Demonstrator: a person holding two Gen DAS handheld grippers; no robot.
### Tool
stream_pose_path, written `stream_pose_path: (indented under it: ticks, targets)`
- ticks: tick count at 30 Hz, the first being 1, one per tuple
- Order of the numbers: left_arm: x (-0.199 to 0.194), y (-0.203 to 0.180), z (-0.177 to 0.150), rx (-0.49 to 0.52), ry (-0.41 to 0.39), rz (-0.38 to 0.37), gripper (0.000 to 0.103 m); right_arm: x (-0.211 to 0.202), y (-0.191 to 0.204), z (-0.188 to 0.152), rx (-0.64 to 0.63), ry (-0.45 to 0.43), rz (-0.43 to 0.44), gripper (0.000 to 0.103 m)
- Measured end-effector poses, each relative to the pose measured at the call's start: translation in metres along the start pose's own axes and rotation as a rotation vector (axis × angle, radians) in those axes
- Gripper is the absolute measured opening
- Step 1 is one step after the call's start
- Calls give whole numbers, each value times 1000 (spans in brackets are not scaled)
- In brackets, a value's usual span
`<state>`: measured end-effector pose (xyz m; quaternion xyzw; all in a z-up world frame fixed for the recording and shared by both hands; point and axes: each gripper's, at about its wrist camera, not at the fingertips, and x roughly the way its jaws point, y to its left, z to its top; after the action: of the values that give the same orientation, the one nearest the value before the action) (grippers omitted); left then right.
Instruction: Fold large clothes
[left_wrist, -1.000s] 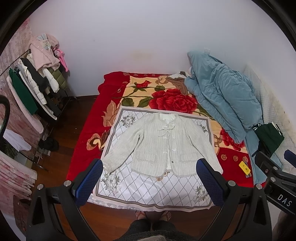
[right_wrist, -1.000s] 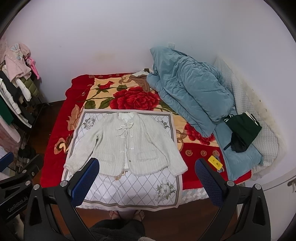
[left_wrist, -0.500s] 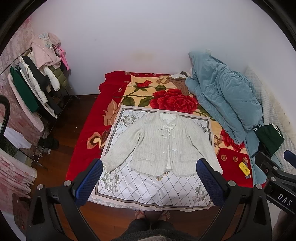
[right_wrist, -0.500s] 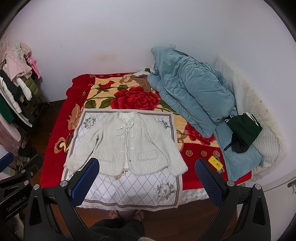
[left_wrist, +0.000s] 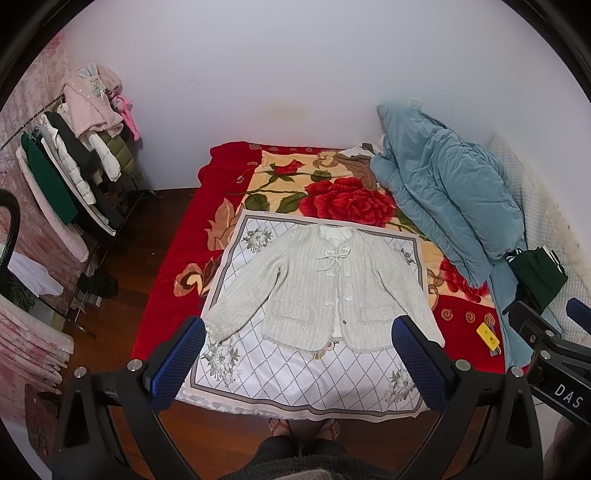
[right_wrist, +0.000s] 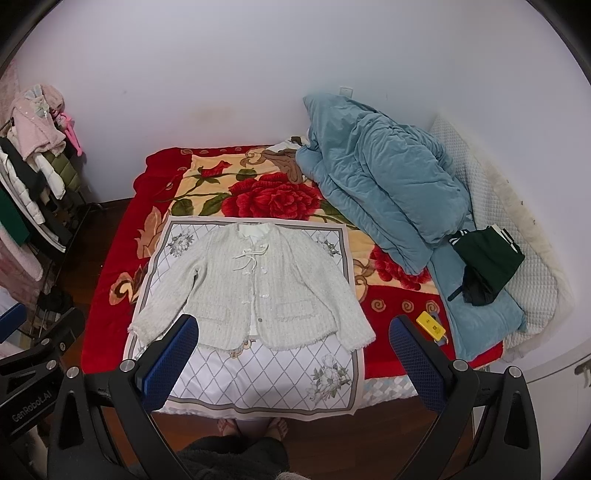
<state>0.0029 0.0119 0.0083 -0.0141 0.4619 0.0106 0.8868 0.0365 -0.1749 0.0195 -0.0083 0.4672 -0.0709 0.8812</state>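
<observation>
A cream knitted cardigan (left_wrist: 325, 291) lies flat and face up, sleeves spread, on a white patterned cloth (left_wrist: 295, 373) on the bed; it also shows in the right wrist view (right_wrist: 258, 291). My left gripper (left_wrist: 299, 362) is open and empty, held high above the bed's near edge. My right gripper (right_wrist: 295, 360) is open and empty too, at a like height. Neither touches the cardigan.
A red rose blanket (left_wrist: 177, 266) covers the bed. A blue quilt (left_wrist: 450, 199) is heaped at the right, with a dark green garment (right_wrist: 487, 262) and a small yellow object (right_wrist: 430, 325) near it. A clothes rack (left_wrist: 66, 166) stands at the left. The person's feet (left_wrist: 303, 428) stand on the wooden floor.
Both views have shifted very slightly; the cardigan and both open grippers stand as before.
</observation>
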Motion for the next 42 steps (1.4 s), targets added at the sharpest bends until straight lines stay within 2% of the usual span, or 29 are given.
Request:
stream_pose_path:
  ticks: [23, 29, 34, 36, 38, 39, 40, 42]
  targets:
    - [-2, -2, 5, -3, -12, -6, 103, 1, 2, 0, 4, 2, -1, 103]
    - [8, -2, 14, 0, -22, 3, 103, 13, 9, 6, 21, 17, -7, 103]
    - [55, 6, 24, 8, -73, 79, 103, 56, 2, 7, 61, -4, 3, 103]
    - [86, 8, 24, 23, -67, 98, 103, 94, -6, 4, 95, 41, -26, 103]
    - [125, 9, 19, 49, -49, 146, 103, 128, -17, -3, 130, 74, -39, 103]
    - [143, 8, 17, 59, -39, 162, 103, 158, -26, -9, 161, 113, -54, 103]
    - [172, 4, 13, 71, -7, 194, 103, 179, -31, -15, 178, 139, -58, 102]
    - [216, 2, 6, 81, 48, 225, 103, 228, -42, -28, 208, 188, -55, 95]
